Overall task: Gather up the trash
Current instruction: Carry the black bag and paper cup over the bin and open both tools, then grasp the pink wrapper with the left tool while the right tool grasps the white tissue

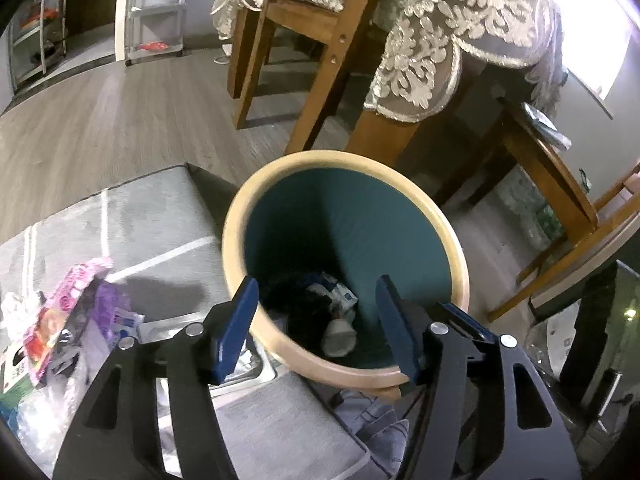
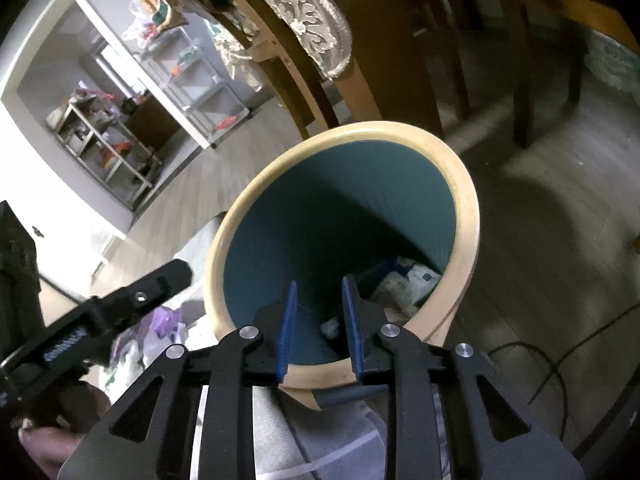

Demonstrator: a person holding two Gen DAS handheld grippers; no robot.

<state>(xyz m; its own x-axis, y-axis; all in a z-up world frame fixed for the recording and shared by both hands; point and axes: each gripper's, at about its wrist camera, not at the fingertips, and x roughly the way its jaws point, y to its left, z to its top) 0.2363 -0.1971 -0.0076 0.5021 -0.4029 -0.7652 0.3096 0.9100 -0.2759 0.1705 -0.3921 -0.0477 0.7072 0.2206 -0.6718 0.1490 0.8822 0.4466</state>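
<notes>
Left hand-held gripper hangs over the bin w/ blue pads wide apart, nothing btwn them. Right hand-held gripper also over the bin mouth, pads a bit apart, empty. Trash, white crumpled bits plus dark stuff, lies at the bin's bottom. More wrappers sit on the grey rug, left of the bin.

We are in a home's dining room: beyond the waste bin stand a lace-draped table, wooden chairs and wood flooring.
</notes>
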